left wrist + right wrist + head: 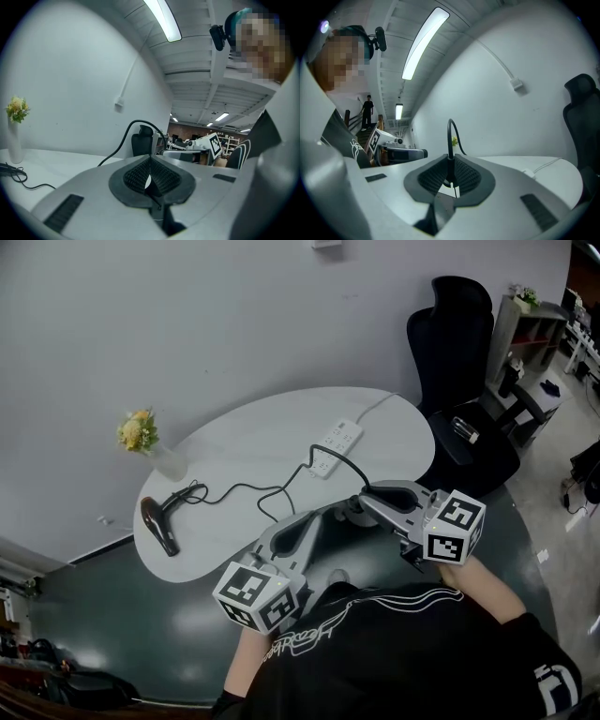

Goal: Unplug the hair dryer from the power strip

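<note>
Right gripper (451,174) clamps the cord (449,136), left gripper (150,177) is shut, empty; I risk dragging the power strip (336,446) if I tug.

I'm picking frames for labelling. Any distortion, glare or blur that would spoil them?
Head view: even light, sharp, hair dryer clear. Left gripper view: strong fisheye, dark corners, ceiling light glaring. Right gripper view: same fisheye, light strip blown out, cord between the jaws sharp.
</note>
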### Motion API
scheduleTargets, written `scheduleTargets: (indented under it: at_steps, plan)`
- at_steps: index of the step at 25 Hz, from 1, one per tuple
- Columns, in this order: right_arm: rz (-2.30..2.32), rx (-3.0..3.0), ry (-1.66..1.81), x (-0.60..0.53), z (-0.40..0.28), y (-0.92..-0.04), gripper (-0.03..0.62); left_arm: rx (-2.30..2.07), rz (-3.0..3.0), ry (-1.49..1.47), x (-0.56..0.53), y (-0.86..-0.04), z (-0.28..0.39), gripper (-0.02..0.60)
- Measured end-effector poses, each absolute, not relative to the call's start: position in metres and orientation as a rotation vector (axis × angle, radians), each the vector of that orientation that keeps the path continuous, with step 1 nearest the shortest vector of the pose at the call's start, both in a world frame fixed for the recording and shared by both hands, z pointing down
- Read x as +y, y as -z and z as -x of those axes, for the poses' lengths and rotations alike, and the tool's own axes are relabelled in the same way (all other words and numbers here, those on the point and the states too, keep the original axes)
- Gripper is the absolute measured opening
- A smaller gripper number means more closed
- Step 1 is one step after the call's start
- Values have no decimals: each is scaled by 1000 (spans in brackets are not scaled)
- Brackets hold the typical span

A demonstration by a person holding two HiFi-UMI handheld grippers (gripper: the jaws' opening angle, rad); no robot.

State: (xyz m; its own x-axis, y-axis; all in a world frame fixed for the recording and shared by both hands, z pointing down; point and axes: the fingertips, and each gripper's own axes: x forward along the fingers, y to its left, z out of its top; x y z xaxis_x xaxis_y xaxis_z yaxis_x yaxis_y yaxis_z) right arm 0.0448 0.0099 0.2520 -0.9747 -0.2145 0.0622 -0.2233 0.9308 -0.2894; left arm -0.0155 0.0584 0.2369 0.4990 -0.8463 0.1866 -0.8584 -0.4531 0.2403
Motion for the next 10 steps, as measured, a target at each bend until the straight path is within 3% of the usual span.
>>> scheduleTargets:
  at_steps: [10]
  plan:
    - [-389,-3046,-483,11,-36,-246,28,-1412,-2432,-22,63,-236,27,8]
